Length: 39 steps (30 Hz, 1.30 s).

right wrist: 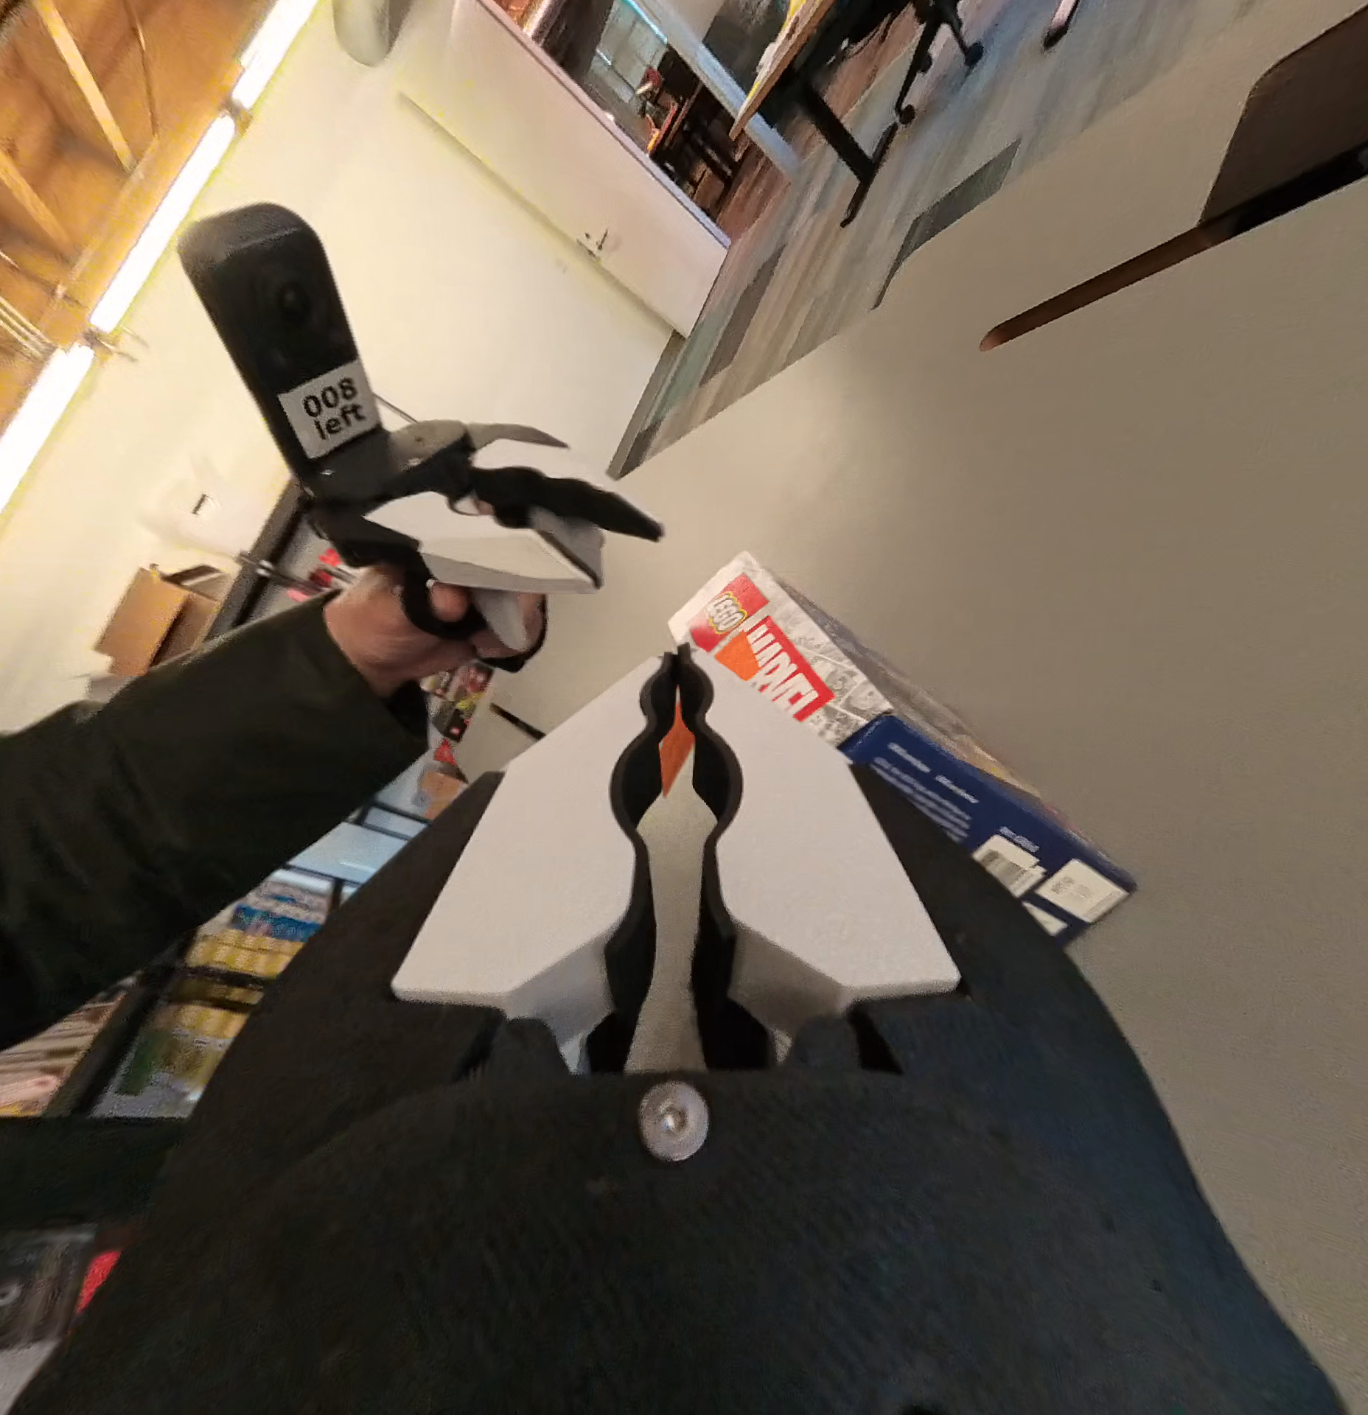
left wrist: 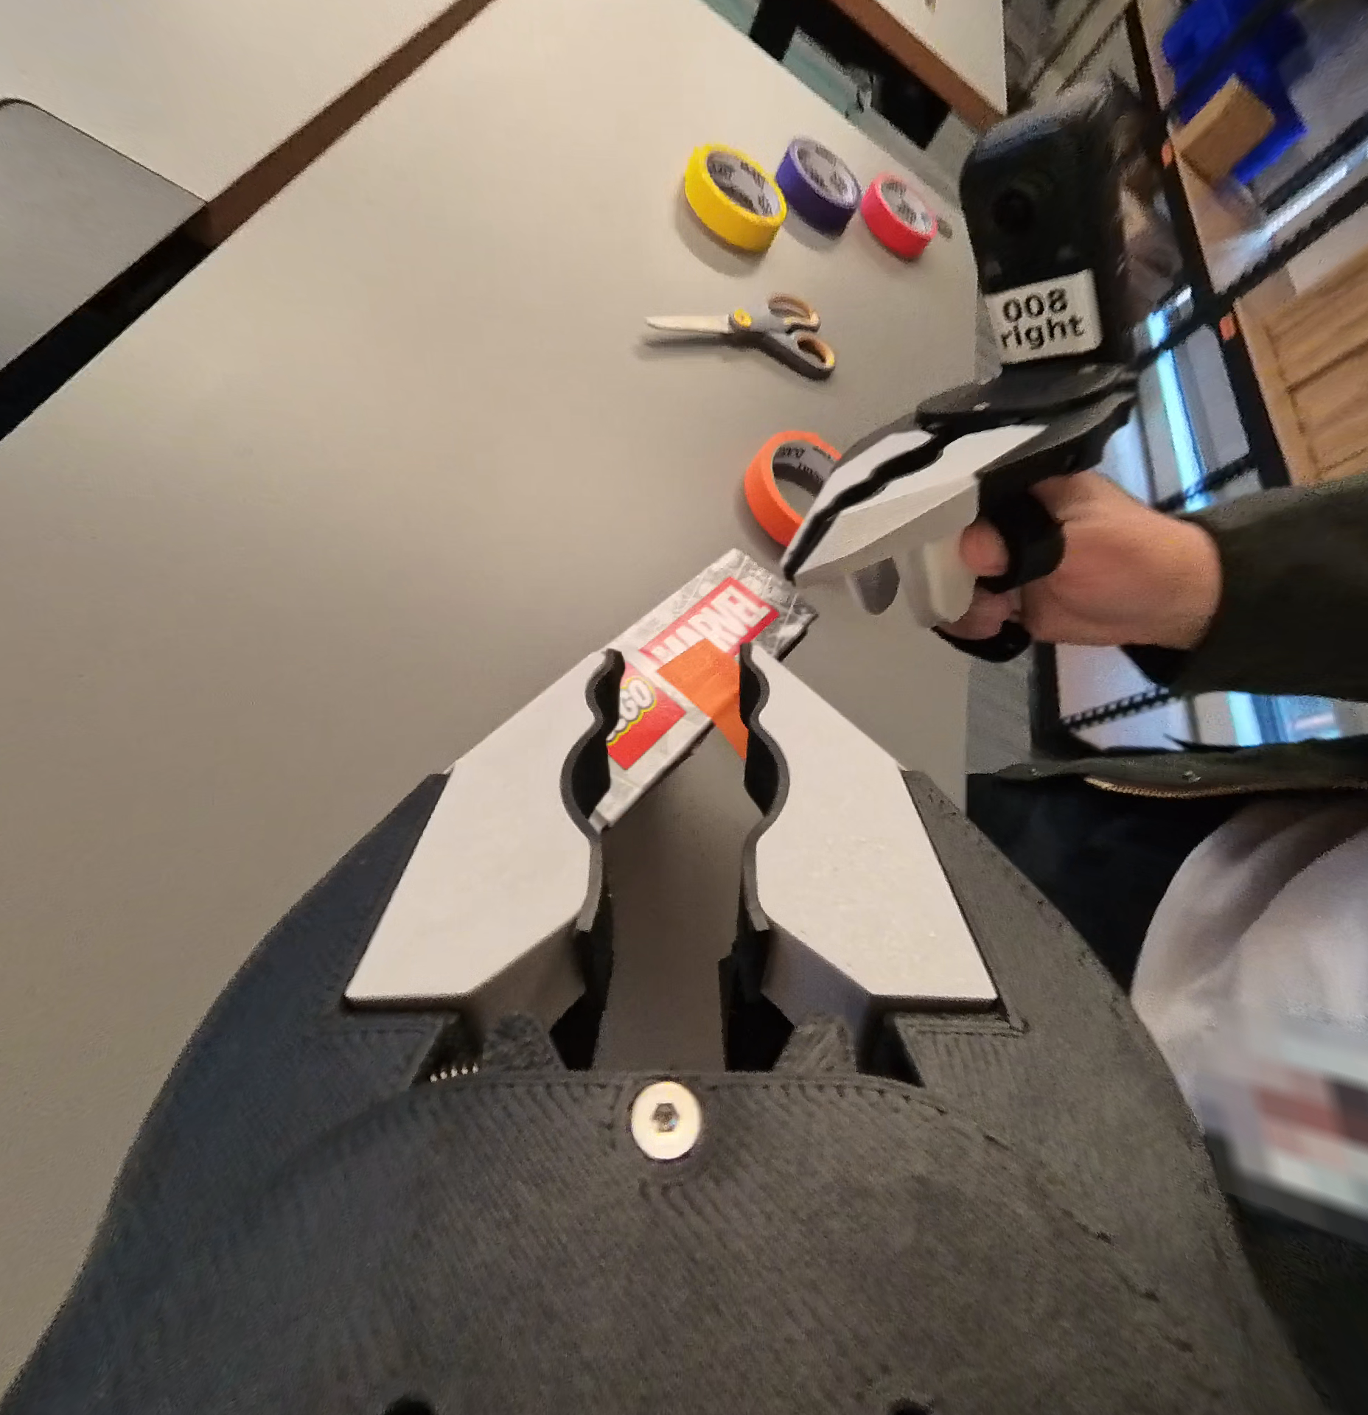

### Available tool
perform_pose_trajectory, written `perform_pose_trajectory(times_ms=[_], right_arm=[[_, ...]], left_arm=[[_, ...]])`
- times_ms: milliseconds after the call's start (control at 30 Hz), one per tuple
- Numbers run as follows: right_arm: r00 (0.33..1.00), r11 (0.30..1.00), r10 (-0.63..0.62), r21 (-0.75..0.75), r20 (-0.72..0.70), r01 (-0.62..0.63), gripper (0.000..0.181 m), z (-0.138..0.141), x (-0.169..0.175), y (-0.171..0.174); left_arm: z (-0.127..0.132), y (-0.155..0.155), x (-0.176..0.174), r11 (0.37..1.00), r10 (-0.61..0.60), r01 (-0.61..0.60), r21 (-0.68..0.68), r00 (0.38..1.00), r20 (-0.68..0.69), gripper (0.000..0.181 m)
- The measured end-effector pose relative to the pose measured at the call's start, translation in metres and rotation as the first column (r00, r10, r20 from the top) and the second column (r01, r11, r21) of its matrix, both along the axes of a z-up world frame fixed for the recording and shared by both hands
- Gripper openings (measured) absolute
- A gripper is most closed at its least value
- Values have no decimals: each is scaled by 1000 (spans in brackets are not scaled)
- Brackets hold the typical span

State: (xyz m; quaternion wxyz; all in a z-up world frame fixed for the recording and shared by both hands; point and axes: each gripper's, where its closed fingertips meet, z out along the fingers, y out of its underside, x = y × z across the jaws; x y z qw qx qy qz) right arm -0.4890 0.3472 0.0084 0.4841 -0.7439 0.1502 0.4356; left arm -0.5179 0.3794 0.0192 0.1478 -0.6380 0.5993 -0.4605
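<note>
A toy box with a grey printed end and a blue side lies on the beige table. An orange tape strip is stuck on its end and its loose tail hangs past the edge. My left gripper is open, and the box end shows through its gap. In the right wrist view it hovers clear of the box. My right gripper is shut, with its tips close above the box. The strip's tail shows through the slot behind its pads. In the left wrist view it is by the box's far corner.
Yellow, purple and pink tape rolls lie at the far side of the table. Scissors and an orange roll lie nearer. Shelving stands to the right, beyond the table edge.
</note>
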Motion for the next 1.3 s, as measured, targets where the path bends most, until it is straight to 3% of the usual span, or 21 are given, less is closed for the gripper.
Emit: perform_pose_trajectory(times_ms=[133,200,333,467,667,733,833,933,1067,1167,1267,1300], right_arm=[[997,998,30,-63,66,-26,0,-8,-10,4],[992,993,40,-119,119,-26,0,-18,-12,4],[994,981,13,-192,110,8,0,-32,-10,5],[968,980,69,-195,243,-21,0,-35,-12,3],[969,982,66,-187,237,-21,0,-36,-14,1],[968,983,68,-179,242,-24,0,-36,-15,1],[974,982,68,-184,216,-28,0,-36,-14,1],[973,981,80,-191,219,-37,0,-36,-14,1],[975,980,80,-193,208,-39,0,-36,-14,1],[974,980,84,-196,209,-43,0,-36,-14,1],[975,980,86,-196,206,-45,0,-36,-13,1],[974,980,85,-193,209,-44,0,-36,-13,1]], left_arm=[[-15,12,5,1000,8,-10,-18,997,-81,40],[-14,10,6,998,-18,14,-54,997,-77,33],[-24,6,0,997,-73,75,15,990,-117,42],[-25,1,-1,991,-106,115,67,986,-130,46],[-18,-17,1,976,-162,172,132,983,-84,29],[-21,-17,1,955,-183,195,224,980,-76,22],[-22,-15,6,906,-230,236,352,971,-58,44],[-30,-1,7,812,-261,282,510,959,-114,57],[-51,-1,-7,712,-375,479,513,878,-299,69],[-48,-3,-4,692,-401,500,521,866,-299,60],[-27,-6,1,763,-380,446,469,895,-232,41],[-20,-8,3,821,-346,401,407,915,-206,11]])
